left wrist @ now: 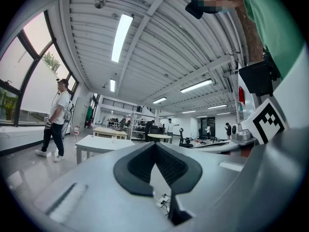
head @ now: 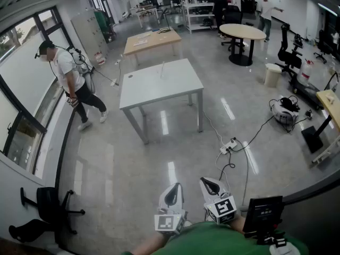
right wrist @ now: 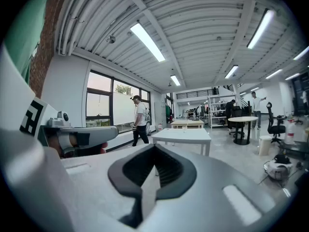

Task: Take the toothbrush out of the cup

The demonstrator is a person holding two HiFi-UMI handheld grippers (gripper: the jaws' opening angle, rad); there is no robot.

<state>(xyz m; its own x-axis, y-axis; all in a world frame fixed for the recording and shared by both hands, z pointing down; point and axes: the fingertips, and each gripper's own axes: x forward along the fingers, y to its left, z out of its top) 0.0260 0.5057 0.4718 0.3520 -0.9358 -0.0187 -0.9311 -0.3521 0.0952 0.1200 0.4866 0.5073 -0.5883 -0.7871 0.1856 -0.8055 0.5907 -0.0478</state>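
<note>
Hanging close in front of the person's green shirt (head: 212, 240), the left gripper (head: 173, 191) and the right gripper (head: 210, 183) sit side by side, aimed out over the grey floor (head: 133, 158). Each has its jaws pressed tip to tip, with nothing between them. Well apart from both, a white table (head: 159, 89) stands mid-room. Near its far edge is a small cup (head: 161, 75) with a thin pale toothbrush (head: 162, 67) upright in it, too small to see in detail.
</note>
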